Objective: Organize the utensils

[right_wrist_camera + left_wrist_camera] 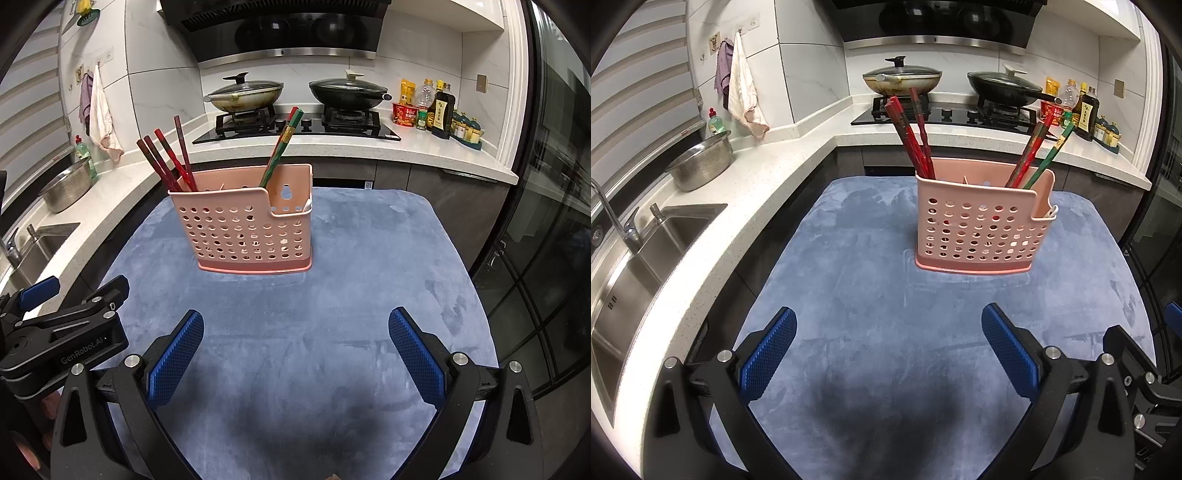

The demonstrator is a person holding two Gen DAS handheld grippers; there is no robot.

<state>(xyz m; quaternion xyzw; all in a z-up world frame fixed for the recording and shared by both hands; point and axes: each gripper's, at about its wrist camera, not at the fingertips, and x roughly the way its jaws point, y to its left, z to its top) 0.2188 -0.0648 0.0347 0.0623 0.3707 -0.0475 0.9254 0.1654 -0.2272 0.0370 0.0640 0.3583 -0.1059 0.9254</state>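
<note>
A pink perforated utensil holder (982,225) (243,230) stands upright on a blue cloth (871,332) (314,332). Dark red chopsticks (910,140) (166,162) lean out of its left end. Red and green chopsticks (1039,155) (282,146) lean out of its right part. A white utensil tip (1052,212) (307,205) peeks from the low right pocket. My left gripper (888,347) is open, well short of the holder, with nothing between its blue pads. My right gripper (295,347) is open too and holds nothing. The left gripper's body (70,332) shows at the left of the right wrist view.
A white counter (701,251) with a steel sink (635,266) and a metal colander (701,162) runs along the left. Behind the cloth is a stove (295,125) with two lidded pans. Sauce bottles (439,107) stand at the back right. A glass door (535,258) is on the right.
</note>
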